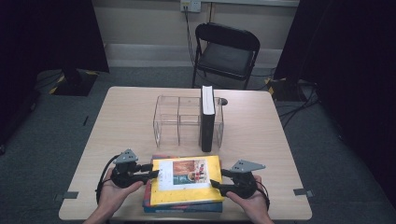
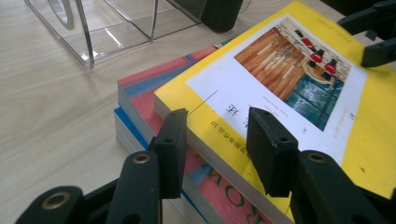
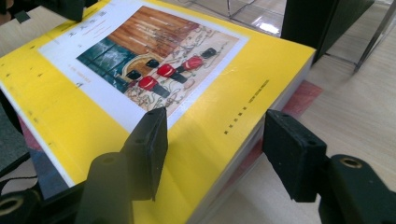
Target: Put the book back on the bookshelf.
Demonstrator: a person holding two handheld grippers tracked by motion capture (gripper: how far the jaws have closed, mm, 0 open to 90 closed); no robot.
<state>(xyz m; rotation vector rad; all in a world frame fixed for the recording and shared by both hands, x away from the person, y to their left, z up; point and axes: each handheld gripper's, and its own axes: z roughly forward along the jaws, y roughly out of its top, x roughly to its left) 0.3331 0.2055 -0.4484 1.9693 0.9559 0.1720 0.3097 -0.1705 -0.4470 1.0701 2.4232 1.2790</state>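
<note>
A yellow book with a picture on its white label lies on top of a stack at the table's front edge. Under it are a red book and a blue book. My left gripper is at the yellow book's left edge. In the left gripper view, its jaws stand apart astride the edge of the yellow book, one over the cover, one over the red book. My right gripper is at the right edge, open, one jaw above the yellow cover, the other beside the book.
A clear acrylic organizer stands mid-table behind the stack, with a black book upright in its right compartment. A black folding chair is beyond the table. Bare tabletop lies left and right of the organizer.
</note>
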